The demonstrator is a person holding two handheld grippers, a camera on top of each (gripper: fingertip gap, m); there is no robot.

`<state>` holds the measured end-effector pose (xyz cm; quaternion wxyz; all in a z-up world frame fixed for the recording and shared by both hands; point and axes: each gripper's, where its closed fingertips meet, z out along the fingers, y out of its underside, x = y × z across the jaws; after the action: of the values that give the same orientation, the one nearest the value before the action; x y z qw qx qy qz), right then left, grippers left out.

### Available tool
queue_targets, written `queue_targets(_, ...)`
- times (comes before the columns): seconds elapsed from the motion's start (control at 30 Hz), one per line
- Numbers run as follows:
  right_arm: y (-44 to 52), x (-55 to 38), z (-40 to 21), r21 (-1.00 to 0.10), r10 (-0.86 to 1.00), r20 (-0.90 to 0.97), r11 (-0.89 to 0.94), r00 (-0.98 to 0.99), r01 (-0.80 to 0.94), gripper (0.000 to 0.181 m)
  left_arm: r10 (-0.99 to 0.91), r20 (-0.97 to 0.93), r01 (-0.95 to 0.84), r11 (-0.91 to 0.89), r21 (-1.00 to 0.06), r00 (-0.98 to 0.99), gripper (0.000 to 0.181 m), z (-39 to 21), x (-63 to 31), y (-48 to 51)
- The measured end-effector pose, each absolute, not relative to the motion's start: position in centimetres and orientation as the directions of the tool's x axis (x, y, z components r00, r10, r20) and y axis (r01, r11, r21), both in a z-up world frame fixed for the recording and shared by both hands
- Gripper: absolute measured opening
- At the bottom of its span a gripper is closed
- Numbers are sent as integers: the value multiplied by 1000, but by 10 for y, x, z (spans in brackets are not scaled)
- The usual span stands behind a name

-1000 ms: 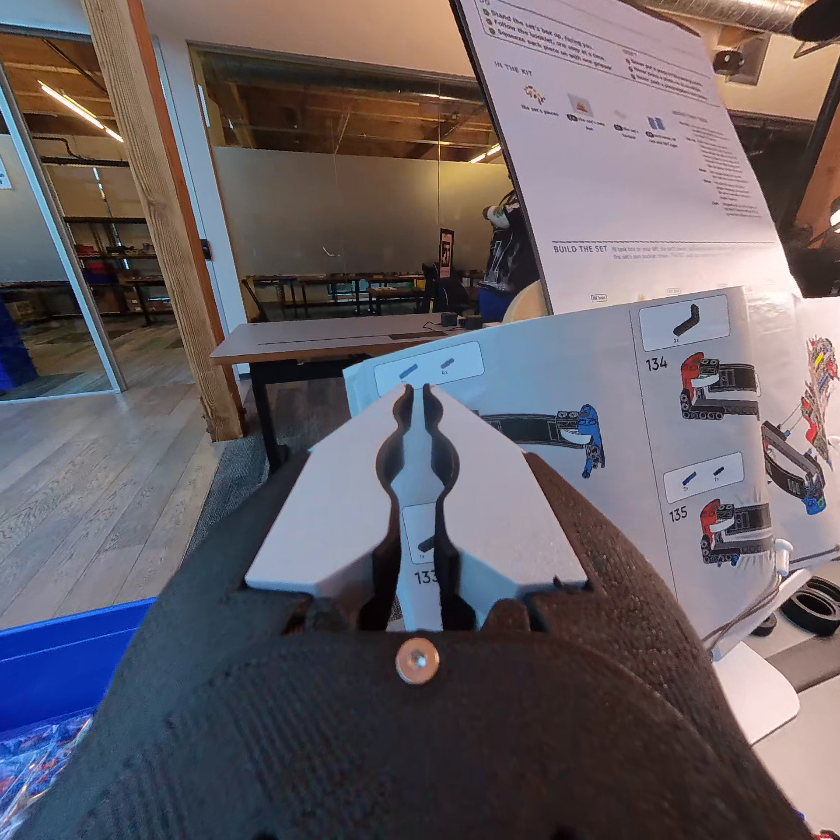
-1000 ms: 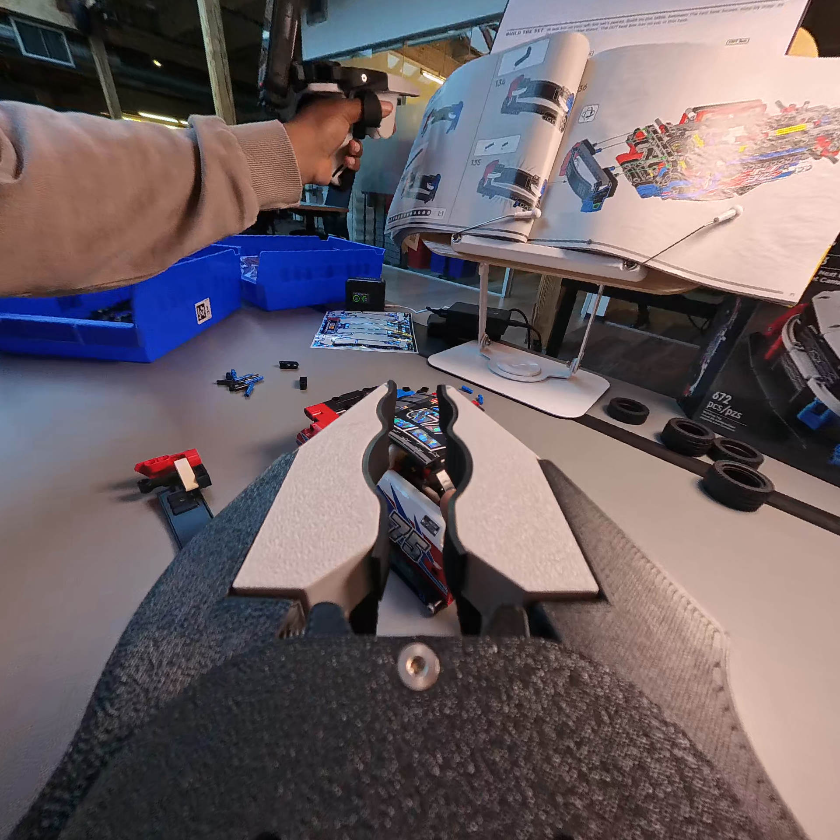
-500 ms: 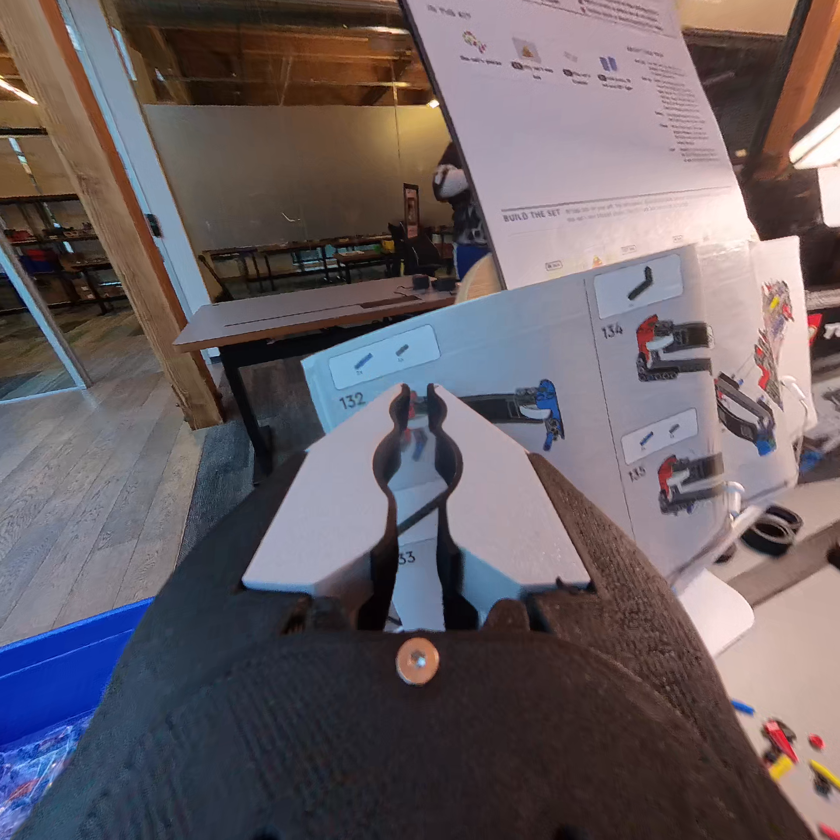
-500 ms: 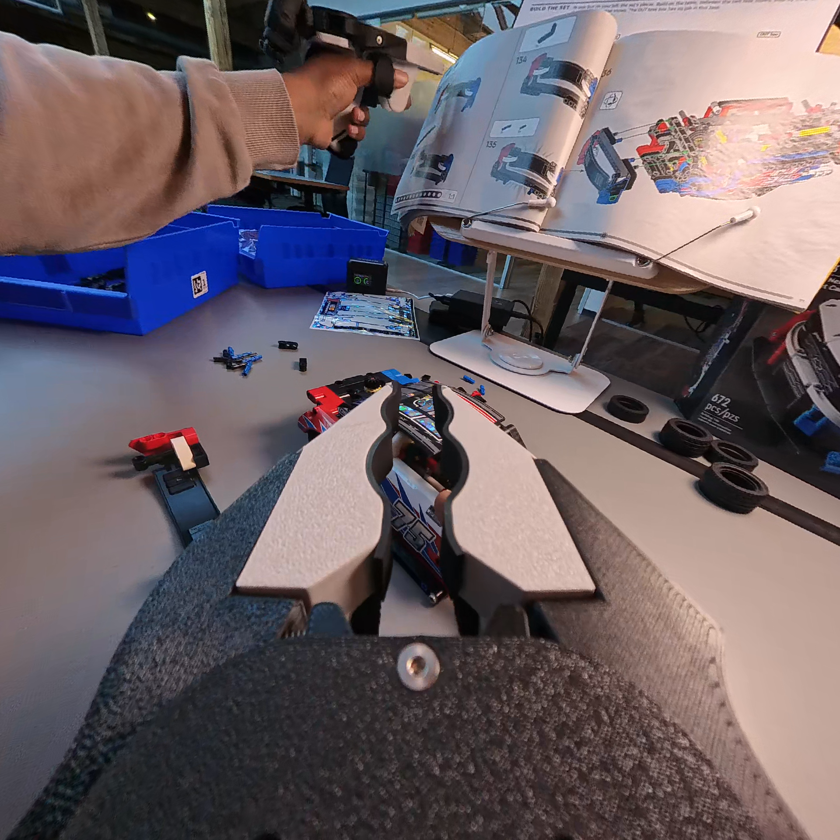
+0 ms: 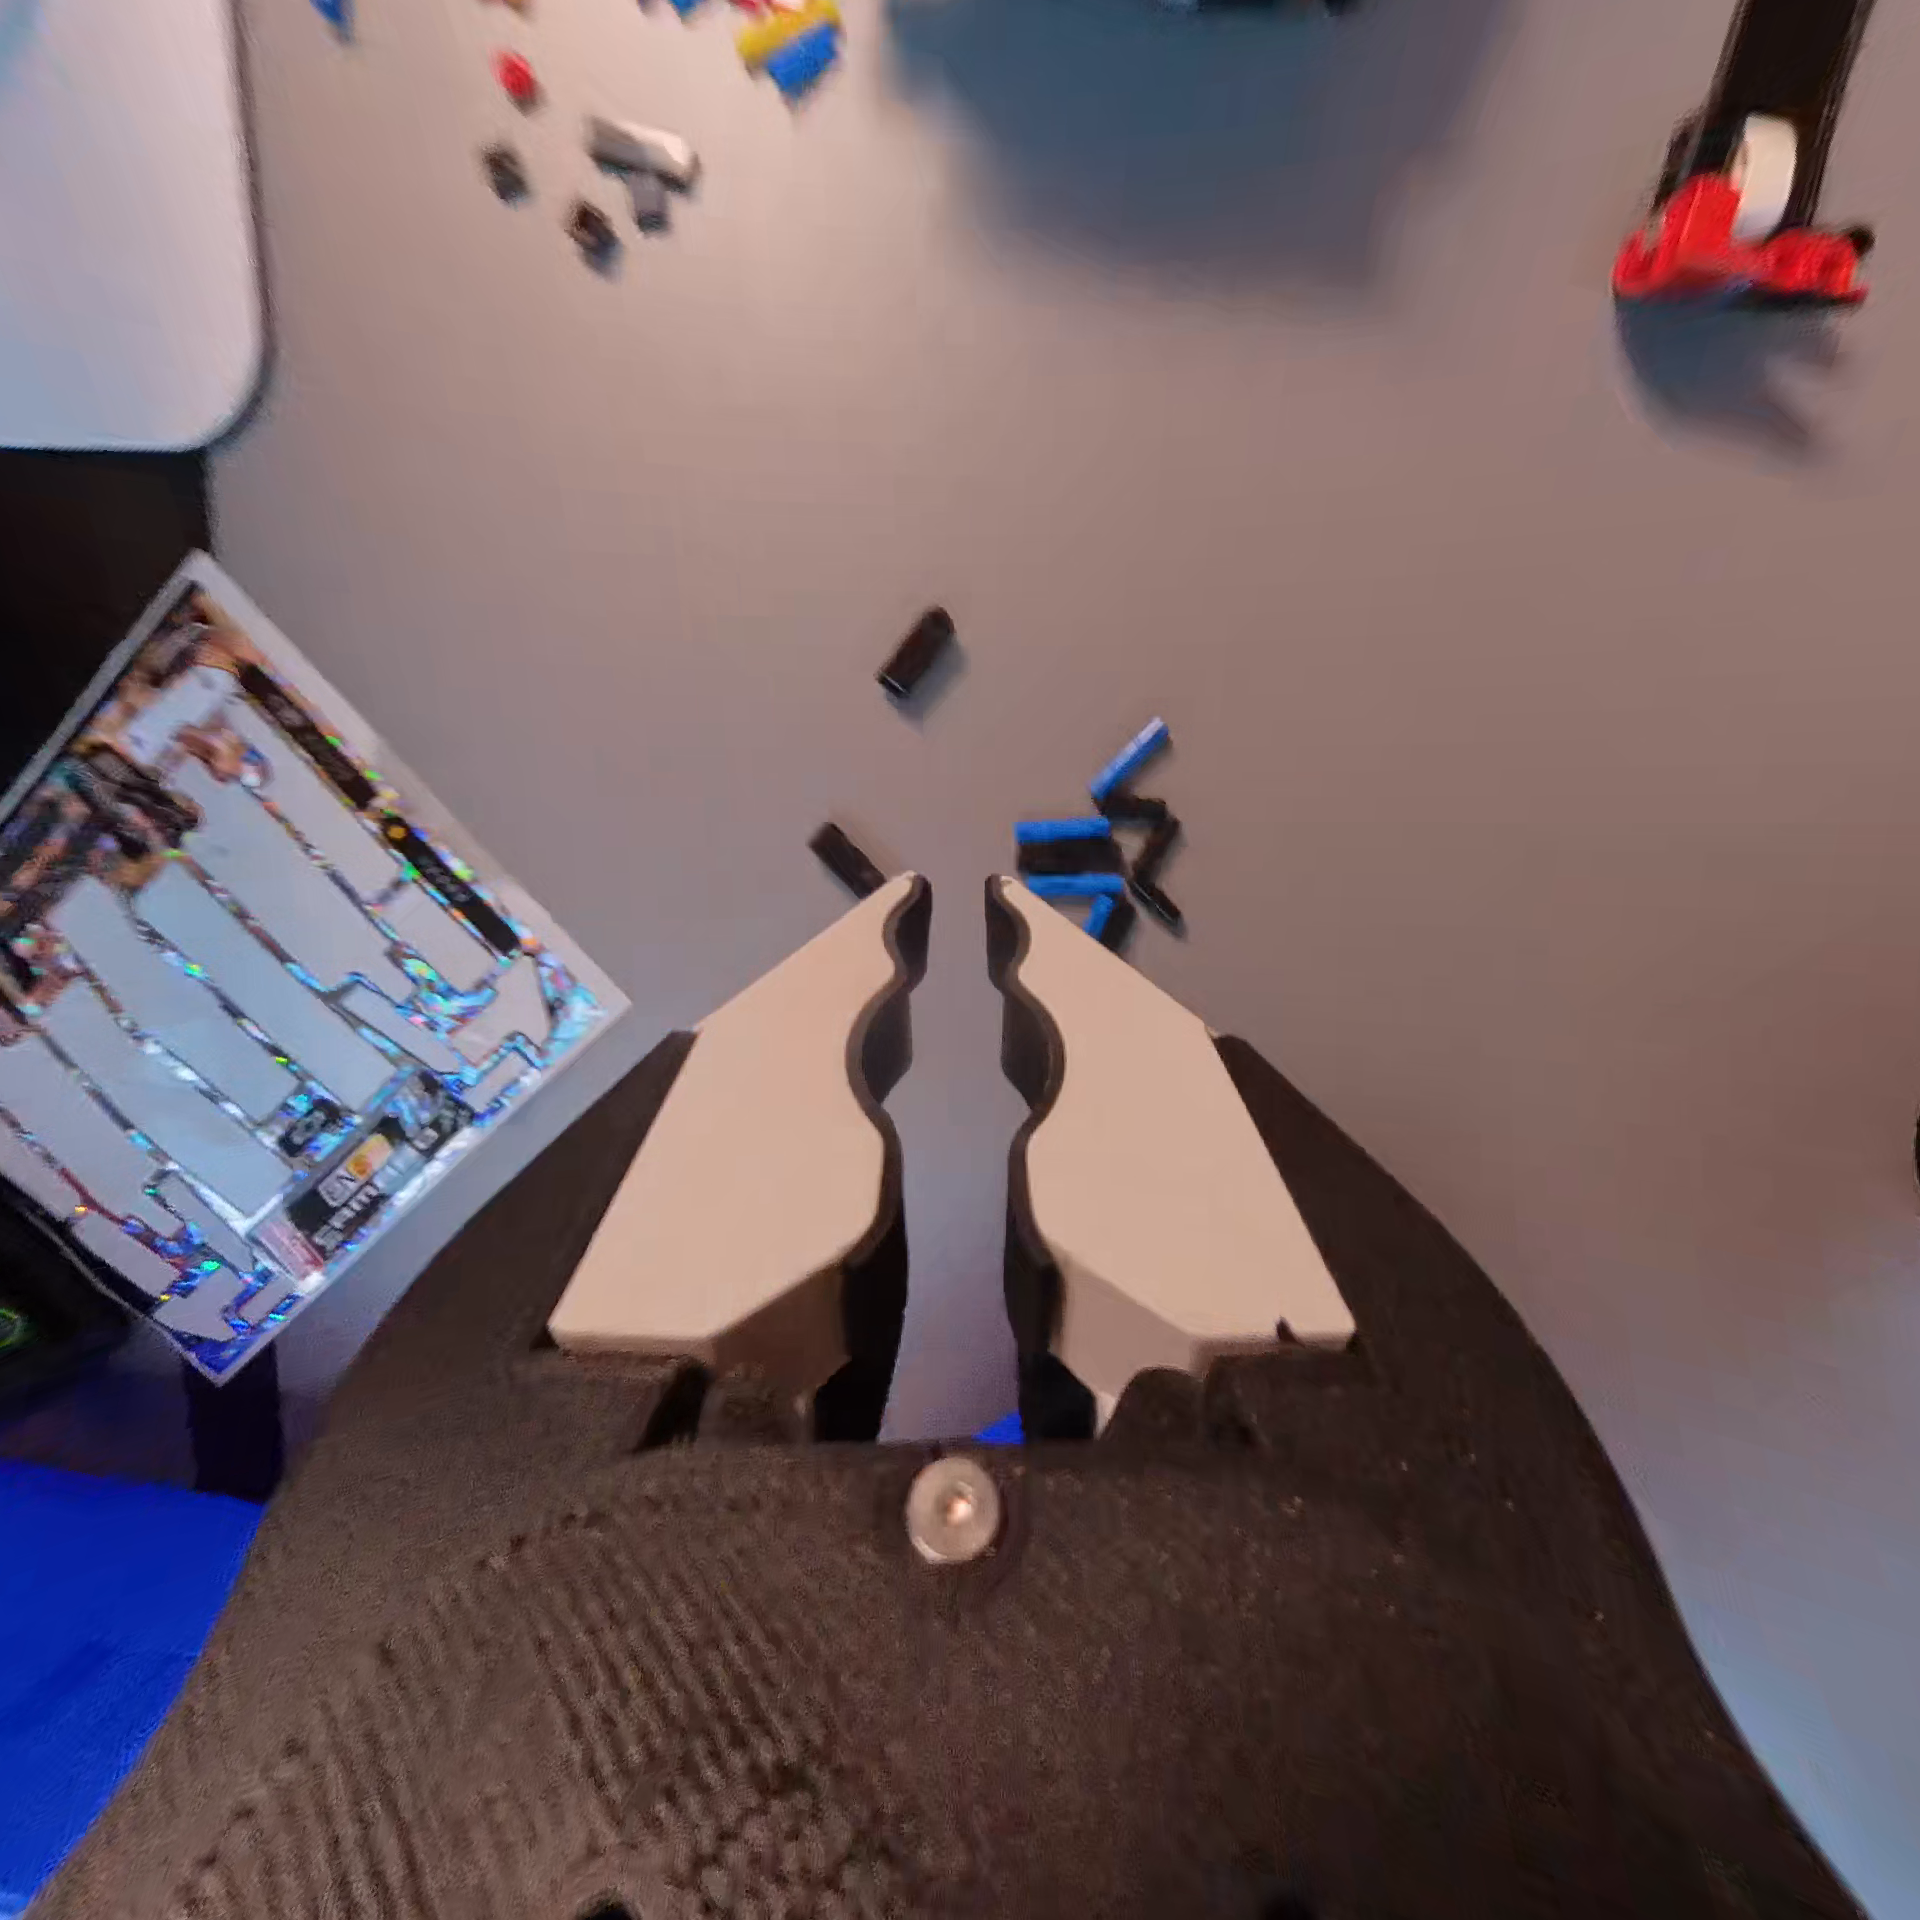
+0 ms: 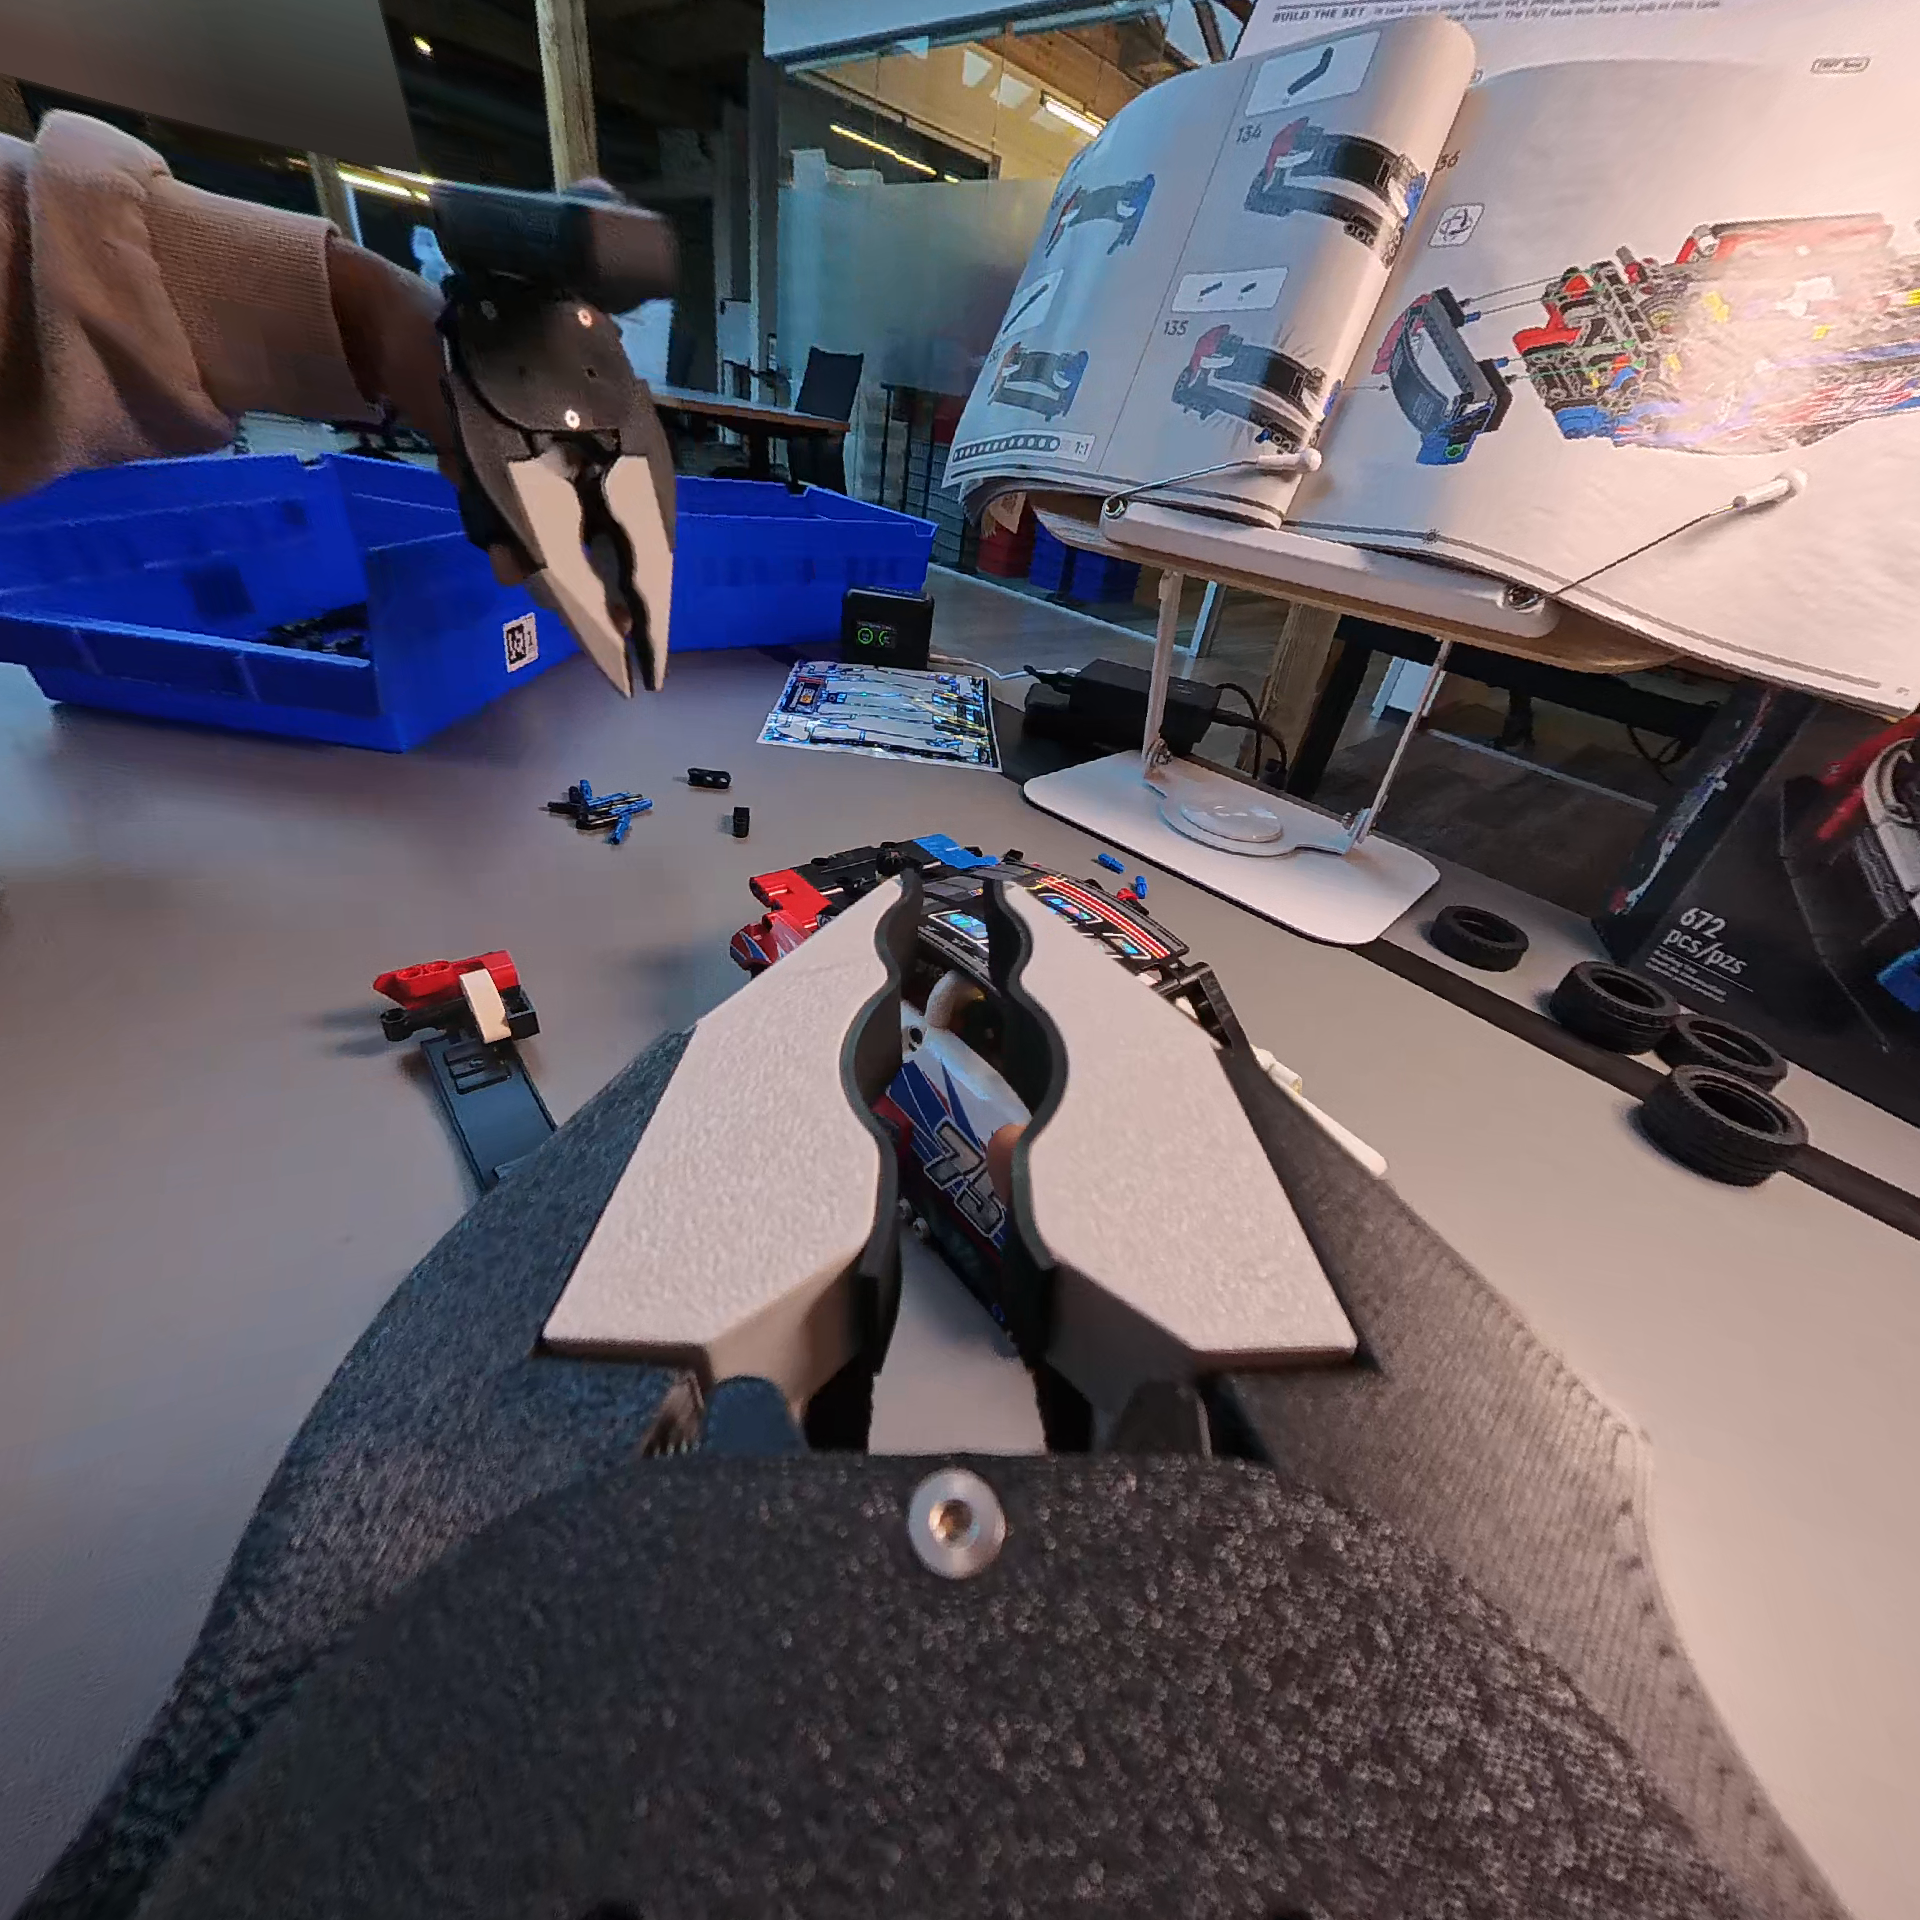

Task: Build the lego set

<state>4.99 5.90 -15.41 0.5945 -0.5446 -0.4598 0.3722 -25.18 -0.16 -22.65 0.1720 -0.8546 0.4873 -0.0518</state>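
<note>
My right gripper is shut on the half-built lego car, white, blue and red, which rests on the grey table. My left gripper points down at the table, empty, its jaws a little apart. It hovers just left of a small pile of blue and black pins, with loose black pins close by. The right wrist view shows it held above that pile. A red, white and black sub-assembly lies left of the car and also shows in the left wrist view.
The open instruction booklet sits on a white stand at the back right. A sticker sheet lies left of the pins. Blue bins stand at the back left. Black tyres and the set's box are at the right. The tips of one gripper are about 30 centimeters away from the tips of the other.
My left gripper has swung down from facing the booklet to pointing at the table over the pins, and its jaws have parted slightly. My right gripper stays on the car.
</note>
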Motion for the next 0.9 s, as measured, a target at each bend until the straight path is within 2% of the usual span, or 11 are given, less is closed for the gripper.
queue_targets(0.03,59,50,-154,-990,945,138,127,295,58,9,-862,-74,-838,-463,-288,502,8,-236,-256,-12)
queue_targets(0.13,57,50,-154,-989,946,144,133,290,60,9,-884,-80,-880,-442,-173,460,7,-254,-265,-27)
queue_targets(0.3,57,52,-153,-986,940,164,149,299,71,8,-897,-58,-896,-430,-111,438,7,-273,-268,-33)
queue_targets(0.53,58,52,-156,-986,940,163,145,299,81,8,-904,-26,-899,-422,-117,427,9,-281,-261,-35)
queue_targets(0.83,56,51,-156,-985,941,170,150,293,88,8,-897,-41,-895,-435,-101,440,2,-278,-260,-36)
queue_targets(0.9,55,51,-155,-984,940,176,157,291,86,8,-879,-47,-869,-459,-182,474,2,-260,-247,-33)
